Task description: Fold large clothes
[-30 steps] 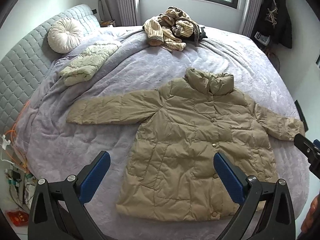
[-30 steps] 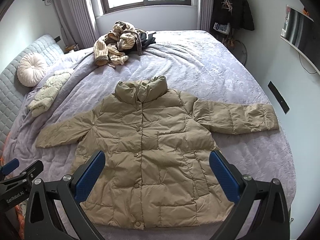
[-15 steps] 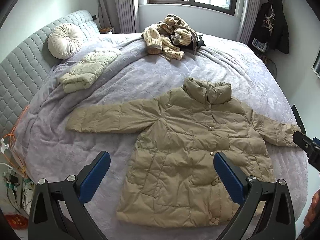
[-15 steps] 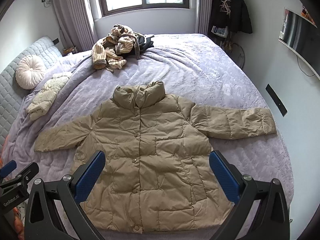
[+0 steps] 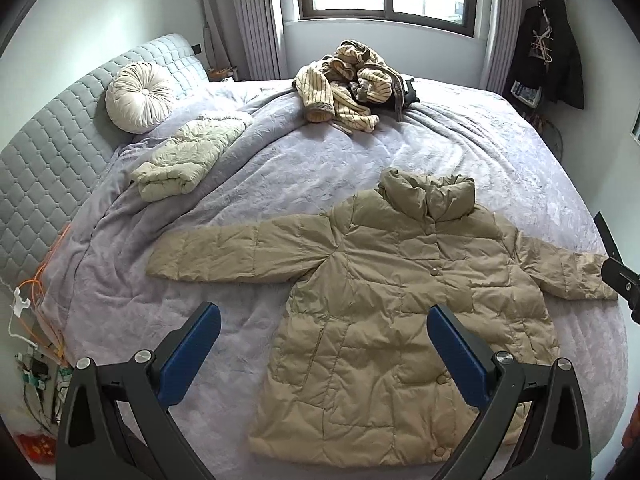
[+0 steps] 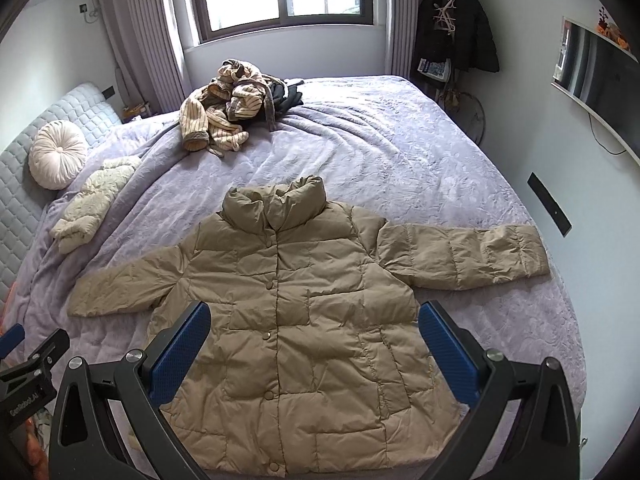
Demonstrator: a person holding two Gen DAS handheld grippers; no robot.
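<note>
Jacket (image 6: pixel 296 320) lies buttoned, flat, sleeves spread at frame centre, ready for folding. Left gripper (image 5: pixel 324 356) and right gripper (image 6: pixel 316 348) hover above, jaws apart, holding nothing.

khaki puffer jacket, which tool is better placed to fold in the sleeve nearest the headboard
Left, probably. The left tool hangs open on the headboard side of the khaki puffer jacket, near that sleeve; the right tool hangs open over the jacket's body.

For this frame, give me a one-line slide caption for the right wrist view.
Open right gripper poised over a tan puffer jacket laid flat, sleeves spread, on a lilac bed.
</note>
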